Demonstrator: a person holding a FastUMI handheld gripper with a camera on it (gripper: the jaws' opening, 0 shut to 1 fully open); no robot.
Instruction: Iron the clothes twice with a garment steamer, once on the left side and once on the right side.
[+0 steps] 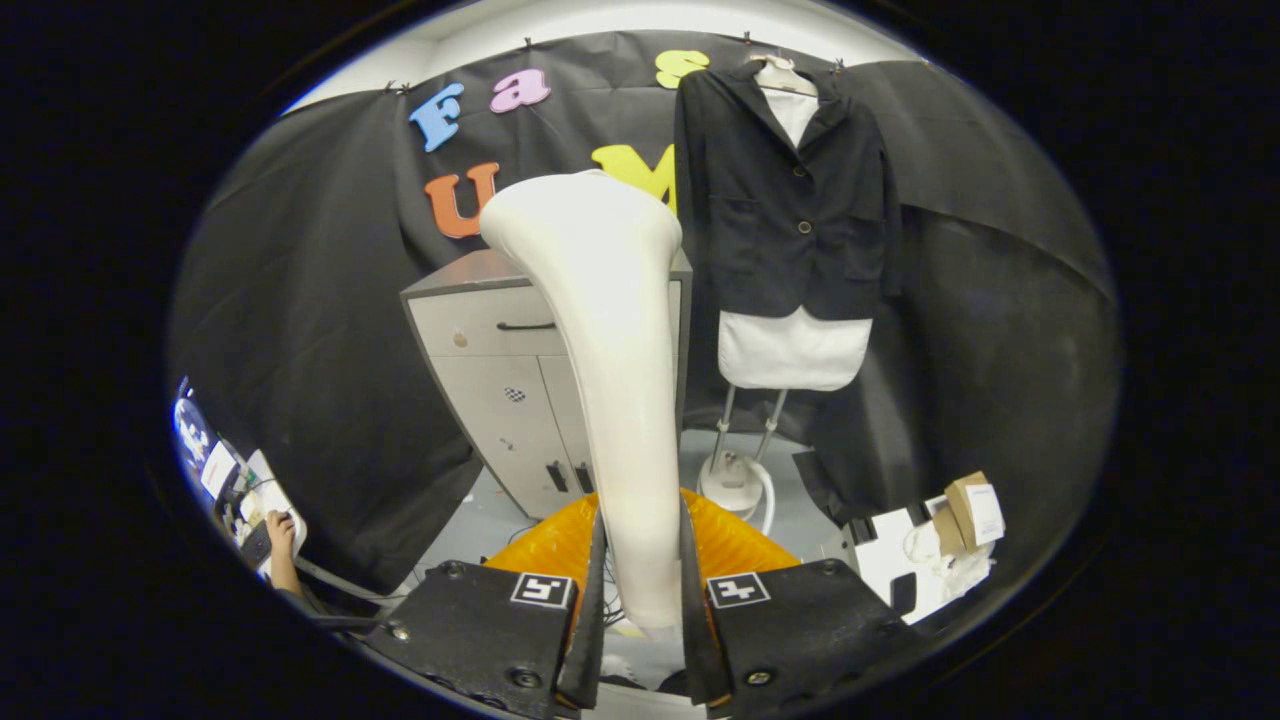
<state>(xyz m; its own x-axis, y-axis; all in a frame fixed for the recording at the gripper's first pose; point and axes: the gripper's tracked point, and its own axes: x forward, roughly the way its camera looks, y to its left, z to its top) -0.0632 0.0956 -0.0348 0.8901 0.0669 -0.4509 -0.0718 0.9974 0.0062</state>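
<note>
Far to the left and low down, a person's hand [280,528] rests at a desk [262,500] cluttered with small items too blurred to identify. Next comes a grey cabinet [490,400] standing against the booth's black wall. In front of the cabinet rises the garment steamer [600,380], a pale handle that widens to a head at the top; the gripper [642,610] has its jaws closed narrow on the lower handle, one finger pressing each side, so the steamer is held upright. An orange ribbed shape [730,540] sits just behind the fingers. To the right of the steamer head, beyond the fingers and well apart from it, a dark jacket [790,200] hangs buttoned over a white form [793,350] on a stand [740,470]. Farther right, low down, lie some boxes [965,515] and white packaging.

The step in hand looks like carrying the steamer to the jacket, with neither pass begun. To do it well, keep the grip firm so the handle does not twist, bring the head square to the jacket's left panel near the shoulder, and draw it down in one steady stroke before repeating on the right.

The steamer's face points away, so its steam plate is hidden; any hose and the handle's bottom end are covered by the fingers. What the orange shape is cannot be told.
</note>
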